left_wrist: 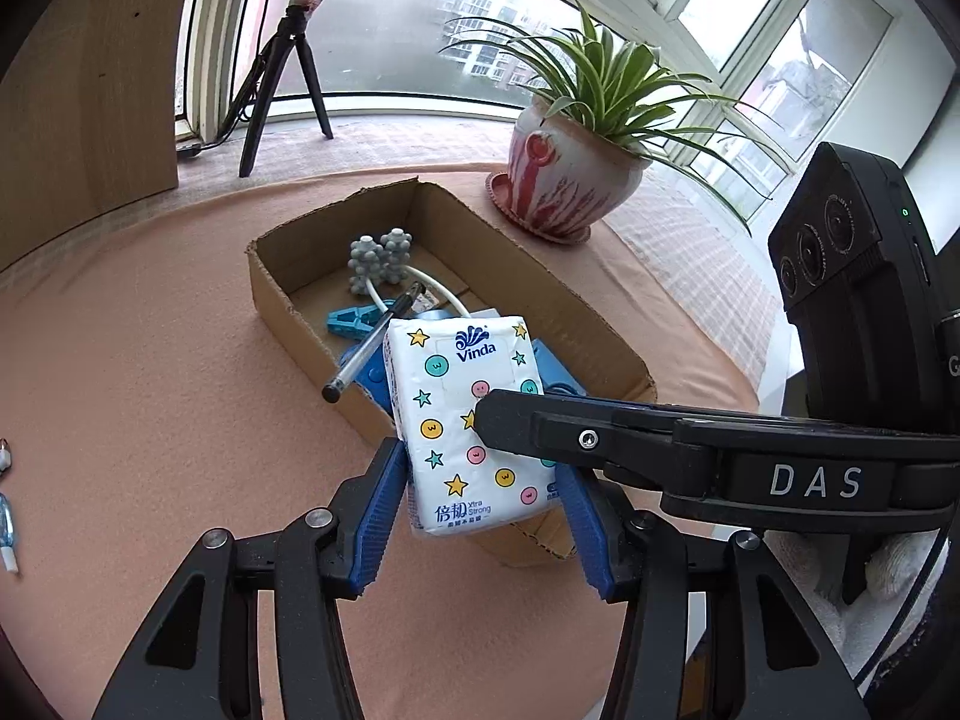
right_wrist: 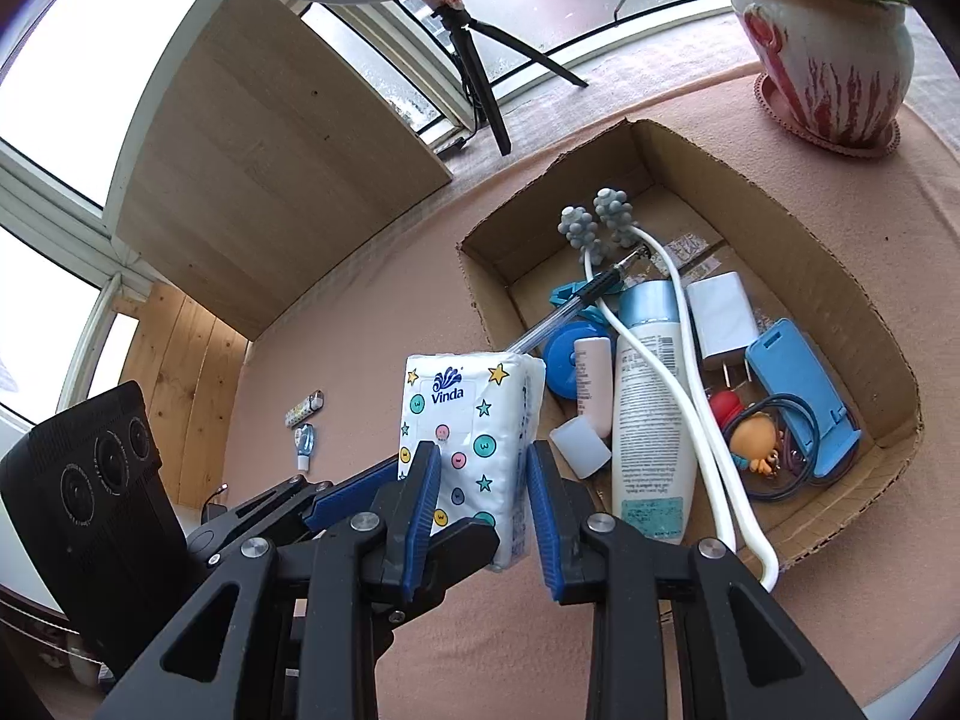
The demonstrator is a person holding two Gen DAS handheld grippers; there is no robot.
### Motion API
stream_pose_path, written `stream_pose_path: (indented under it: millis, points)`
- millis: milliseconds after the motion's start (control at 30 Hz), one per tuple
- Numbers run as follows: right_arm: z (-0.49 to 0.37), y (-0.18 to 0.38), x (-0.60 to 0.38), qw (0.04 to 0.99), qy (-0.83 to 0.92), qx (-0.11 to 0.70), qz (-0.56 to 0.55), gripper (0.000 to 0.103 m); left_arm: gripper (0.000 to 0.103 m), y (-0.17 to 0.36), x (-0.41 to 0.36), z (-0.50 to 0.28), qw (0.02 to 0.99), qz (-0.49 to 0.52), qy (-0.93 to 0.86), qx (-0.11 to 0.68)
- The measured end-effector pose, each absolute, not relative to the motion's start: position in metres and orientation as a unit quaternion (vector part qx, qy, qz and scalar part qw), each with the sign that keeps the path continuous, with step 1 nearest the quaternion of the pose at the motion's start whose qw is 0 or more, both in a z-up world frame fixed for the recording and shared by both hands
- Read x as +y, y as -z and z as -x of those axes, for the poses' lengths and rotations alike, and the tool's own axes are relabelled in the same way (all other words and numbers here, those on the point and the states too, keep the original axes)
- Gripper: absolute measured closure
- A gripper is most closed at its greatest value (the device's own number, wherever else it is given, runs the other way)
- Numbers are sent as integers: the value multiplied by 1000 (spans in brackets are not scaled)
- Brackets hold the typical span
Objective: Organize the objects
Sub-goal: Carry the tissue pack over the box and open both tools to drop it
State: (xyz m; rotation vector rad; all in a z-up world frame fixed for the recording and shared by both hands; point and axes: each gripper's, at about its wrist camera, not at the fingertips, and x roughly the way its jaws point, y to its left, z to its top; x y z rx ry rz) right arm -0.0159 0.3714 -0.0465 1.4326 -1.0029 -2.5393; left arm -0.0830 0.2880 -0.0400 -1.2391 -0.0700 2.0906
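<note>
Left wrist view: white plastic-wrapped Vinda tissue pack printed with stars and dots, clasped across its width by the left tool, across its thickness by the right tool; both grasp it. Location: raised above the peach-clothed counter, near edge of the open brown cardboard box, which lies toward 1 o'clock in the right wrist view. Advice: carry level, lower into a free gap, release together.

Tissue pack reads "Vinda" in blue up top, "Xtra Strong" beside Chinese characters at bottom edge (small line below illegible). Right gripper arm carries white letters "DAS". Lotion bottle print too small to read.
</note>
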Motion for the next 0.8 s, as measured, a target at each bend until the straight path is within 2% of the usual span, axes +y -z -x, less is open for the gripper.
stream_pose_path:
  millis: [233,300,333,367,433,800]
  points:
    - [2,41,405,12,828,-330,-452,76,47,38,318,85,358,466,-809,-22]
    - [-1,38,413,6,833,-330,-444,74,25,37,324,87,351,463,-813,-18]
    - [-3,36,417,-3,838,-329,-436,72,22,37,325,87,348,460,-816,-16]
    - [-5,34,421,-15,842,-325,-430,67,22,37,326,87,347,459,-818,-14]
    - [-8,29,427,-37,851,-311,-422,42,22,38,325,87,344,460,-819,-12]
    - [-17,22,434,-55,864,-287,-410,41,22,37,307,82,321,461,-827,-17]
